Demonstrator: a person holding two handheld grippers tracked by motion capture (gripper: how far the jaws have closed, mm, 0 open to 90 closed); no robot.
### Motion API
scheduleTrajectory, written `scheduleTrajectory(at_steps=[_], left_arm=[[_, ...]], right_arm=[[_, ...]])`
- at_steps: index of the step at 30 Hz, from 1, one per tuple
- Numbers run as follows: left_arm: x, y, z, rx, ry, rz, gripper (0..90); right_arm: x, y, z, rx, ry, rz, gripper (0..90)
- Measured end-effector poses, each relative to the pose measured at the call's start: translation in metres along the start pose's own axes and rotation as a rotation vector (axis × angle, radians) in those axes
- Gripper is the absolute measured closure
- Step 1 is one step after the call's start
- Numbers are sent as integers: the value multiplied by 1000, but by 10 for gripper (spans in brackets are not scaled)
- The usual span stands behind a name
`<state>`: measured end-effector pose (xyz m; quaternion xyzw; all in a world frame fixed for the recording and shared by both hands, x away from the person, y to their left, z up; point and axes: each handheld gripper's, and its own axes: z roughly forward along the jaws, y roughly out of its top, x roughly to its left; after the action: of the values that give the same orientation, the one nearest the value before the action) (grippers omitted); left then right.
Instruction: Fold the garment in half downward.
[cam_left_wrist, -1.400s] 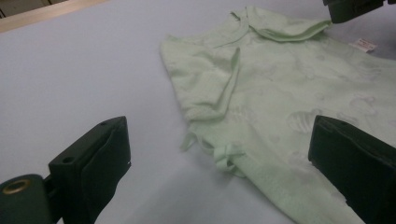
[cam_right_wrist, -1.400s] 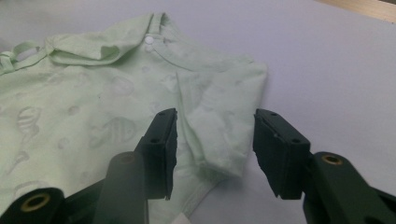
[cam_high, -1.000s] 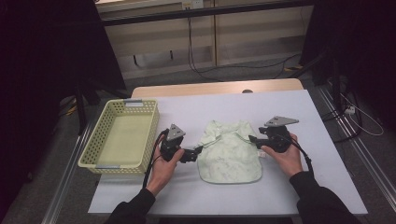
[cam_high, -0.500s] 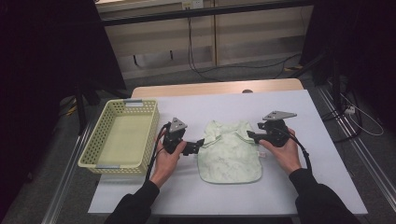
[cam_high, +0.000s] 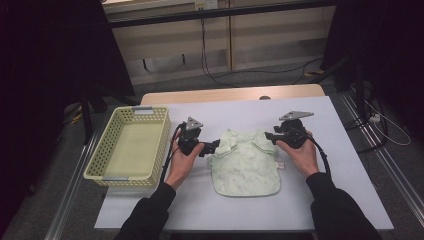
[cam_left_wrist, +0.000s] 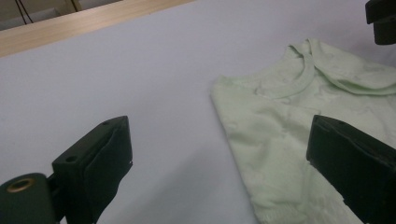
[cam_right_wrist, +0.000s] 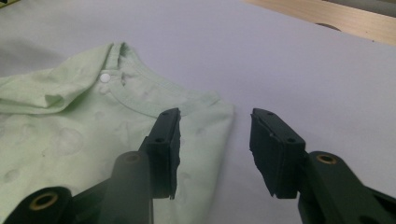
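A pale green baby shirt (cam_high: 244, 162) lies flat at the middle of the desk (cam_high: 350, 190), its neck toward the far edge. The left gripper (cam_high: 212, 146) stands at one shoulder, jaws wide apart over its edge; the right gripper (cam_high: 270, 136) stands at the other, jaws apart and just closing, gripping nothing. A yellow basket (cam_high: 127, 145) sits at the desk's left edge.

Soft pale-green cloth garment (cam_high: 244, 162), smooth matt table (cam_high: 350, 165), perforated basket (cam_high: 102, 162) probably plastic, wooden edge strip (cam_high: 230, 94)
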<state>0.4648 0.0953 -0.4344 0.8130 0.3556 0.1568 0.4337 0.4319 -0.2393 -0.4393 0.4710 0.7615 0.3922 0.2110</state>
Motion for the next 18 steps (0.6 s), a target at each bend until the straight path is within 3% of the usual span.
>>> scheduleTrajectory(at_steps=[7, 18], left_arm=[[6, 11, 11, 16, 5, -27, 68], [11, 19, 30, 38, -5, -48, 94]], right_arm=[[-2, 10, 9, -2, -1, 1, 569], [-3, 16, 33, 43, -14, -22, 646]])
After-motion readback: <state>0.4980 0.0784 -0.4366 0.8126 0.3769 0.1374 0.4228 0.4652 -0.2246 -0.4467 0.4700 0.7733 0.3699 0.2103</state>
